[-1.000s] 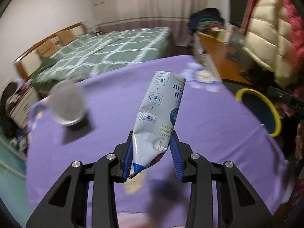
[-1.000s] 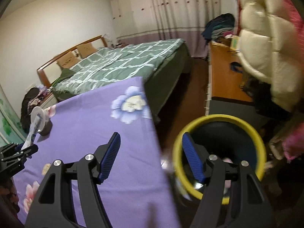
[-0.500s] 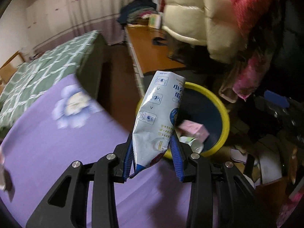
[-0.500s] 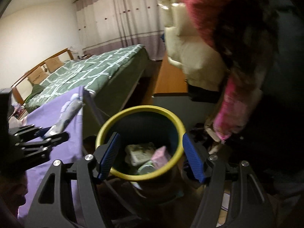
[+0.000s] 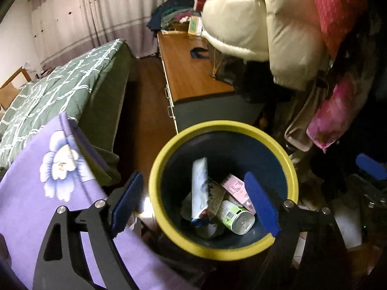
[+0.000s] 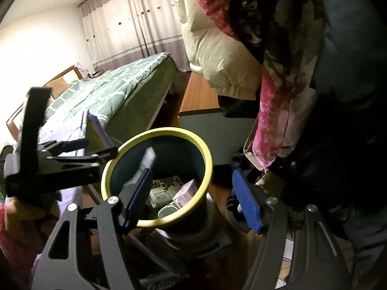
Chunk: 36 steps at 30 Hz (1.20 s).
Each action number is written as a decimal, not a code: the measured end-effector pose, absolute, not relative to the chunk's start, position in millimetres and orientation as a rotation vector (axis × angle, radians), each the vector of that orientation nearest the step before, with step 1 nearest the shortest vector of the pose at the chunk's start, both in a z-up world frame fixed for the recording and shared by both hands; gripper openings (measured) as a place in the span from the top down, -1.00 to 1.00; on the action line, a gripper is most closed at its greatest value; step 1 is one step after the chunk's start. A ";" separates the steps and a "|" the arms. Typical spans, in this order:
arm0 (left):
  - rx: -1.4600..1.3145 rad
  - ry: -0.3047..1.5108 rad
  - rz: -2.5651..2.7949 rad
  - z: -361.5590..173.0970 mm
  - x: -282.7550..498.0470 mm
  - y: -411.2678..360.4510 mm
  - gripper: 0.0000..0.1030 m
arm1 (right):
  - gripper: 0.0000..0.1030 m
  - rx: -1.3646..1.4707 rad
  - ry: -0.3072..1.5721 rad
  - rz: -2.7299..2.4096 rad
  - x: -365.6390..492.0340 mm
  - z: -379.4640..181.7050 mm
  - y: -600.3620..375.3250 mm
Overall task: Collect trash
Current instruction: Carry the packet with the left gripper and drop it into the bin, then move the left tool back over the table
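Note:
A dark bin with a yellow rim [image 5: 285,159] stands on the floor beside the table. My left gripper [image 5: 193,204] hangs over it, and its jaws are opening with nothing pressed between them. The white-and-blue snack packet [image 5: 199,188] is loose and stands on end inside the bin, among a pink carton [image 5: 238,188] and a green-white can [image 5: 233,217]. In the right wrist view the packet [image 6: 147,159] sits just under the left gripper [image 6: 98,147]. My right gripper [image 6: 193,201] is open and empty above the bin's rim [image 6: 205,154].
The table with a purple flowered cloth [image 5: 48,193] ends just left of the bin. A bed with a green checked cover [image 5: 48,91] lies behind it. A wooden desk [image 5: 188,72] and hanging puffy coats [image 5: 254,24] crowd the right side.
My left gripper swung from over the table to above the bin, then opened, and the packet dropped in. My right gripper moved over the bin and stayed open.

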<state>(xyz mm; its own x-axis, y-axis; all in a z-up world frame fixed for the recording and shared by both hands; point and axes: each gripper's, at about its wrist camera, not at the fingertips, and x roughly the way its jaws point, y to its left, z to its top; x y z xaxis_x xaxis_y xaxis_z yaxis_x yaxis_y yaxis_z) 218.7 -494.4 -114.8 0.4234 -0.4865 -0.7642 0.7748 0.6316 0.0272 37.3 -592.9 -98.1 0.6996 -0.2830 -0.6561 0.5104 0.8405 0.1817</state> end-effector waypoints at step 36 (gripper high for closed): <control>-0.033 0.573 0.247 -101.0 231.8 99.1 -0.79 | -0.26 0.088 0.707 0.101 237.1 -51.1 -298.0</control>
<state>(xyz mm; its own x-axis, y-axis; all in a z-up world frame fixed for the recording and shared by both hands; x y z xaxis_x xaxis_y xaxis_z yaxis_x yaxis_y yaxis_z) 231.8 99.1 -101.0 0.8114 0.2219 -0.5407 -0.2400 0.9700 0.0379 237.1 -298.0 -51.1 0.7556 0.1225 -0.6435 -0.0629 0.9914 0.1149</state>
